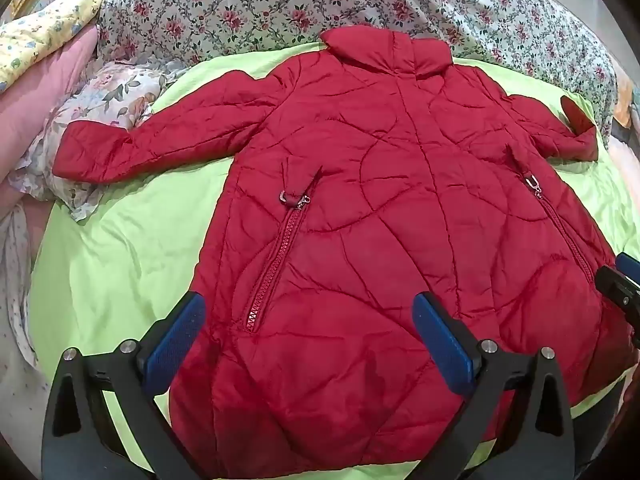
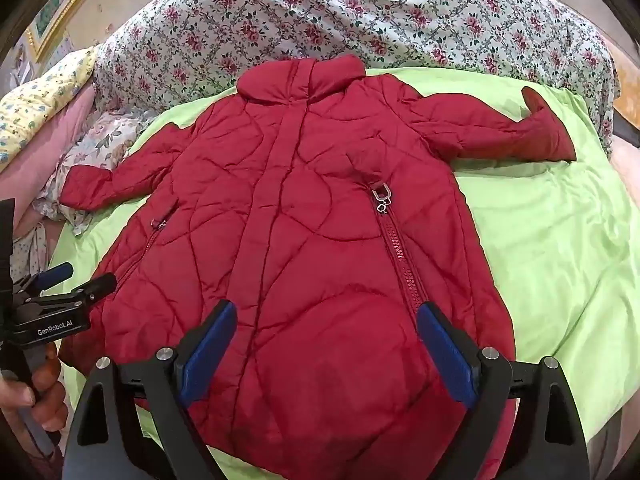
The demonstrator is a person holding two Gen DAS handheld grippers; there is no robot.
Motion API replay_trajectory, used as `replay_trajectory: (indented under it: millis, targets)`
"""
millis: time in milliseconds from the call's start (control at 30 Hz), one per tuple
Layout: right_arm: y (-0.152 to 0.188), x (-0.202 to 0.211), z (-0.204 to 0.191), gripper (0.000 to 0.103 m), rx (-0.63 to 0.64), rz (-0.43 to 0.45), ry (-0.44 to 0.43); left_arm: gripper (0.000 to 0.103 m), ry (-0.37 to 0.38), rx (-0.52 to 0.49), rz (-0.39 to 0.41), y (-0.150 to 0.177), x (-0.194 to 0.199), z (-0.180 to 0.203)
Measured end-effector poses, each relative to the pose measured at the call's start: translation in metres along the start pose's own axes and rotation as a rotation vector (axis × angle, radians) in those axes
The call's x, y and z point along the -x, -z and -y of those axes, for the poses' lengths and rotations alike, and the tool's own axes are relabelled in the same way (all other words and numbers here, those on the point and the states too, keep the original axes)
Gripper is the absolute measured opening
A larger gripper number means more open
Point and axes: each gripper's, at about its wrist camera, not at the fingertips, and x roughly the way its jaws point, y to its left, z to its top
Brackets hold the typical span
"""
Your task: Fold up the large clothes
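Spread front-up on a lime-green sheet (image 1: pixel 120 248), collar toward the floral quilt (image 1: pixel 280 4) — a red quilted coat (image 1: pixel 380 208), sleeves flung out to either side of the body. Front closed down the middle, a zipped pocket slanting on each side of that centre seam, metal pulls at the upper ends.

Left gripper (image 1: pixel 316 334) hovering above the coat's hem, on the side of the coat's left-hand pocket zip (image 1: pixel 276 264); jaws spread wide, nothing between the blue pads but open air over the fabric. Right gripper (image 2: pixel 332 340) likewise above the hem, nearer the other pocket zip (image 2: pixel 402 256); jaws nearly as wide, nothing held. No fold made yet, by the look of it.

Likely handling: puffy, light for its bulk, soft but springy — padding that will push a fold back open unless pressed flat. Shell looks smooth and slick, so probably prone to sliding out of a shallow pinch and over the sheet beneath. Best holds, at a guess: the cuff of the near sleeve (image 1: pixel 92 152) or the far cuff (image 2: pixel 548 132), where layers bunch thick enough to bite; then the hem corners or the shoulder seams beside the collar (image 2: pixel 300 80). Worth avoiding the zipper pulls — hard, small, apt to slip.
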Motion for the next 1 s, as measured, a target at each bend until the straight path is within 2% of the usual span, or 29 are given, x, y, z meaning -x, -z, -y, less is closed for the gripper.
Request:
replay_trajectory:
  millis: [1000]
  targets:
    - [-0.0092,0.0082,0.0021,0.093,0.005,0.001,0.009,0.103,0.003,0.003,0.000,-0.0037,0.0030,-0.0007]
